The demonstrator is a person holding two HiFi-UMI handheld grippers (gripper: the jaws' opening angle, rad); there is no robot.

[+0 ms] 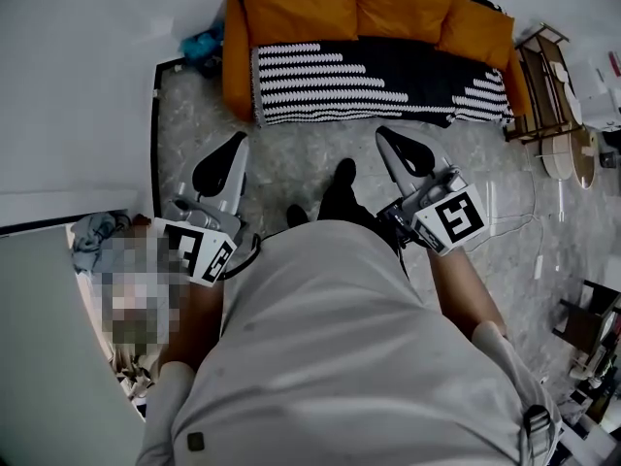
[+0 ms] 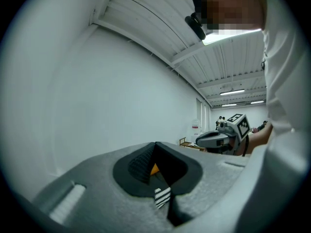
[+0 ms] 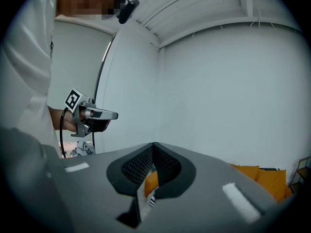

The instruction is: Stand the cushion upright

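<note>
Nearest the head camera is the person's light shirt (image 1: 330, 357), filling the lower frame, with two dark shoes (image 1: 340, 178) on the mottled grey floor (image 1: 291, 149) beyond it.

Left gripper (image 1: 221, 166): held in front of the person, pointing toward the sofa (image 1: 233, 66). In the left gripper view its jaws are pressed together, with nothing between them. Only a sliver of orange and of striped cloth shows past the tips.

Right gripper (image 1: 401, 149): held level with the left one and well apart from it, also pointing toward the sofa. In the right gripper view its jaws are likewise together and hold nothing.

Sofa: it stands across the top of the head view, well apart from both grippers. A black-and-white striped cover (image 1: 378, 81) lies over the seat up to its front edge.

Cushions: three orange cushions run along the back edge of the sofa. The left cushion (image 1: 296, 6) and middle cushion (image 1: 403, 3) lean against the backrest. The right cushion (image 1: 475, 29) sits at the right end and appears aslant. Neither gripper touches any of them.

Wooden rack (image 1: 541, 81): just beside the sofa's right end.
</note>
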